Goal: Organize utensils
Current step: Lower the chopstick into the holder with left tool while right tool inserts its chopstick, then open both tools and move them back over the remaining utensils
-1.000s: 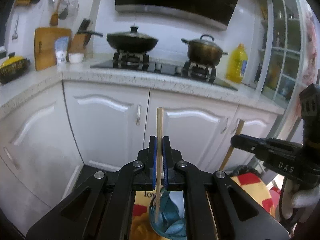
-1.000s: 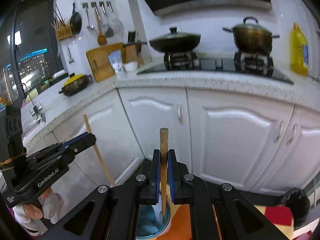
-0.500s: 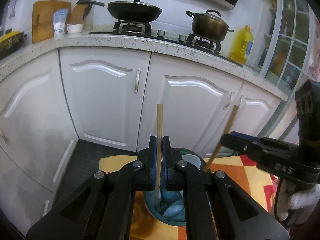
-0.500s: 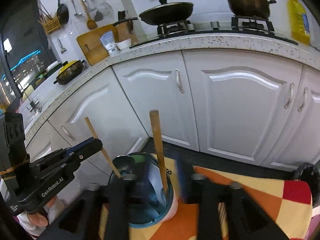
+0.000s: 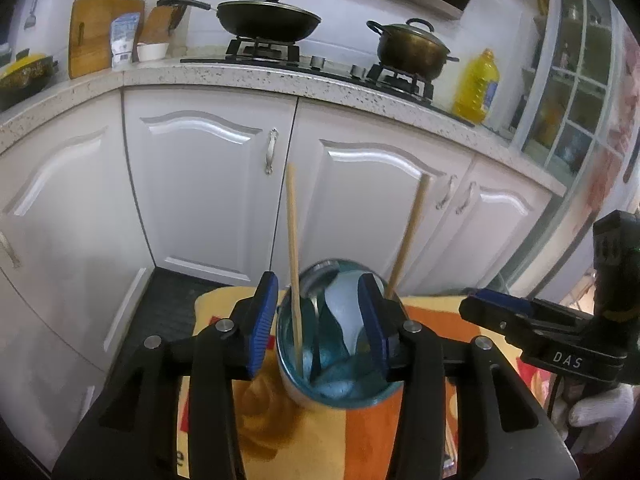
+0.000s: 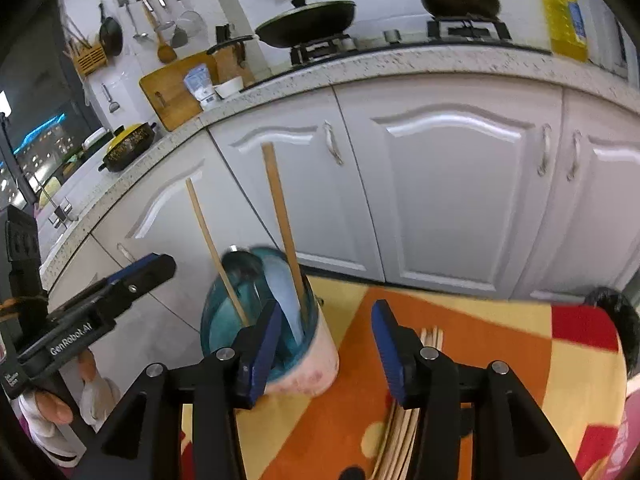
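Two chopsticks [image 5: 293, 264] stand in teal cup [image 5: 296, 384]; left gripper [image 5: 318, 320] and right gripper [image 6: 324, 344] jaws opening, pinching nothing.

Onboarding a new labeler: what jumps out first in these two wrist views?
The blue cup on the orange-and-yellow cloth, with two wooden sticks standing in it: one on the left, one on the right. Both claws are opening, pressing on neither stick: the left claw straddles the cup, the right claw sits just right of it. Behind, white cabinets under a stove with a black wok.
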The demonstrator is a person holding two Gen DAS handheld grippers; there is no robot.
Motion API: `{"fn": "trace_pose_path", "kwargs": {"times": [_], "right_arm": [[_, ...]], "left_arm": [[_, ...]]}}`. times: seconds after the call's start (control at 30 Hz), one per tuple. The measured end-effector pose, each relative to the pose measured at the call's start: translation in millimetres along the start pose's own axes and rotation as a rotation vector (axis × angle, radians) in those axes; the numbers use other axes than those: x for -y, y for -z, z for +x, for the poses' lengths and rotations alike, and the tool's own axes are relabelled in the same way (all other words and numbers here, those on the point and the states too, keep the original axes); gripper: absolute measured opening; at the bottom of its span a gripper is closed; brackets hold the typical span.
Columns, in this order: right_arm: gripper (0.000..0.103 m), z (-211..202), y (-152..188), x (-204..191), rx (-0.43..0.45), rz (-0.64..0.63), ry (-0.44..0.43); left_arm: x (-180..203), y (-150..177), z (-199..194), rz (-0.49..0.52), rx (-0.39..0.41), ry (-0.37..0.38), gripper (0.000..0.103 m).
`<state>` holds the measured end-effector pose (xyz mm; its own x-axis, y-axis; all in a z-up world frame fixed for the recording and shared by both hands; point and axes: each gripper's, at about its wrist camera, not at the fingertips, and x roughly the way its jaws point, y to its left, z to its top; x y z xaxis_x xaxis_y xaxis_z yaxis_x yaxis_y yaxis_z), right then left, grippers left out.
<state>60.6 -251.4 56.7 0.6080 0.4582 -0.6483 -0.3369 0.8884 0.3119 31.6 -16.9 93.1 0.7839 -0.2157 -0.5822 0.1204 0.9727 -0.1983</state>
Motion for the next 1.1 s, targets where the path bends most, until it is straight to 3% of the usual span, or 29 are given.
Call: {"fn": "trace_pose_path", "kwargs": {"times": [0.1,0.53,1.0,1.1], "right_arm": [[0.056,-8,18,9,-0.014,0.006,0.036],[0.057,-23,81,55,-0.123,0.06,0.159],[0.057,19,117,86,-0.225,0.128,0.228],[0.049,30,118,85,-0.245,0.129,0.226]], "left_arm": [[8,10,-6,0.027,0.0,-0.007,0.045],[48,51,-4,0.107,-0.083,0.035,0.046],[74,94,21,0.159,-0.21,0.062,0.046],[75,104,29,0.159,-0.251,0.063,0.046]]}}
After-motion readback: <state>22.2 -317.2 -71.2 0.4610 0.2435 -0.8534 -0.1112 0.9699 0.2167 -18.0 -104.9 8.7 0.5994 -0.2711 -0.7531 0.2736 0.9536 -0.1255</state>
